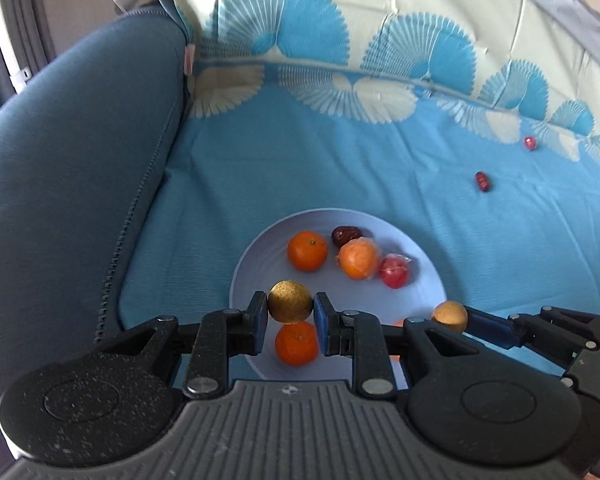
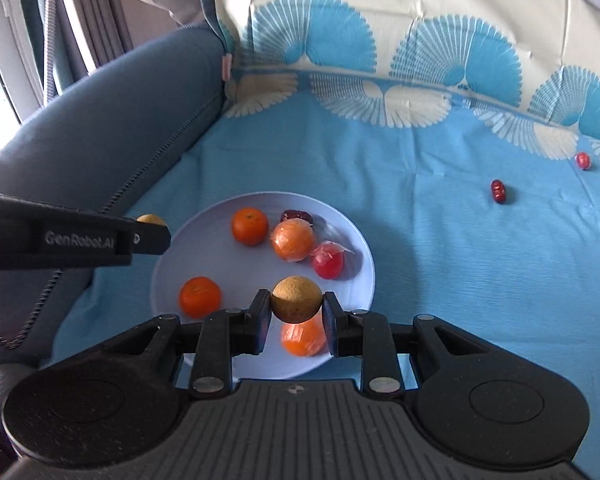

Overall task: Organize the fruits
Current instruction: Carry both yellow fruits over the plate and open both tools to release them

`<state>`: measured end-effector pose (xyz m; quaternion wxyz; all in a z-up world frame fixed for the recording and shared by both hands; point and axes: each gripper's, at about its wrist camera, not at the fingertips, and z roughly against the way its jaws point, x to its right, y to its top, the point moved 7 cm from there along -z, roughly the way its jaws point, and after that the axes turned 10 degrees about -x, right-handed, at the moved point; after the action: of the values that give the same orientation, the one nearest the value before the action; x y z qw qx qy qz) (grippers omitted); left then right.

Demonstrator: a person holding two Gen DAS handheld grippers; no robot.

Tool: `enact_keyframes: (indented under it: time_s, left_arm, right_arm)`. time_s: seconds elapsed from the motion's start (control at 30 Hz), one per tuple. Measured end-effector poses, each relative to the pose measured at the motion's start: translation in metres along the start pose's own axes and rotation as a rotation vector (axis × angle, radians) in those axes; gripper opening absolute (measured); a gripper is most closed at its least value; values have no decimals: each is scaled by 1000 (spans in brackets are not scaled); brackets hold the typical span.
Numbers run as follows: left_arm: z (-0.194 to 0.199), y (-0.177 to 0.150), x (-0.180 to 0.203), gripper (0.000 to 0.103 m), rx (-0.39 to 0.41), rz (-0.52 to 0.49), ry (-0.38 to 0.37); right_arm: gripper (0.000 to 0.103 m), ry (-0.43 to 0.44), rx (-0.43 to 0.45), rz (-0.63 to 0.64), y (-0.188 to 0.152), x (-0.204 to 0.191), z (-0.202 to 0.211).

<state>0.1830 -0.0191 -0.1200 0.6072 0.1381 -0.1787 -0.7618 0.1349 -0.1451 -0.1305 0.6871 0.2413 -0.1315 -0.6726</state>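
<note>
A pale blue plate lies on a blue patterned cloth. It holds oranges, a wrapped orange fruit, a wrapped red fruit and a dark date. My left gripper is shut on a golden-brown round fruit above the plate's near edge. My right gripper is shut on a second golden-brown round fruit over the plate; it also shows in the left wrist view. Another orange lies under the left gripper.
Two small red wrapped pieces lie on the cloth to the far right. A grey-blue sofa armrest rises at the left. A cream and blue patterned backrest cover stands behind.
</note>
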Motion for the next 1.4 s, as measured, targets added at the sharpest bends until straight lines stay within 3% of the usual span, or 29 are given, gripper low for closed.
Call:
enact_keyframes:
  time_s: [0.27, 0.33, 0.37, 0.4, 0.43, 0.5, 0.63, 0.77, 0.97, 1.17, 1.4]
  left_arm:
    - [-38, 8, 0, 28, -33, -17, 14]
    - [-38, 11, 2, 47, -9, -32, 26]
    - [-36, 11, 2, 77, 8, -33, 31]
    - [-32, 12, 1, 101, 27, -27, 38]
    - [-26, 12, 0, 102, 52, -16, 47]
    - [-12, 9, 0, 103, 81, -21, 37]
    - [14, -14, 2, 103, 69, -106, 61]
    - [45, -51, -3, 103, 51, -99, 73]
    - [96, -104, -12, 103, 20, 12, 82]
    - [144, -133, -13, 103, 72, 45, 102]
    - [182, -153, -8, 103, 133, 53, 105]
  right_arm:
    - [29, -31, -31, 15, 8, 7, -41]
    - [29, -25, -43, 17, 9, 9, -48]
    - [29, -18, -51, 18, 10, 9, -50]
    - [36, -13, -54, 21, 10, 9, -51]
    - [54, -13, -56, 25, 10, 9, -50]
    - [77, -23, -50, 15, 10, 10, -43]
    - [92, 26, -93, 6, -6, 4, -16]
    - [97, 47, -115, 4, -33, -5, 22]
    - [100, 22, -88, 7, -66, -15, 85]
    - [102, 8, 3, 2, -89, -25, 148]
    - [102, 7, 74, -8, -115, -37, 192]
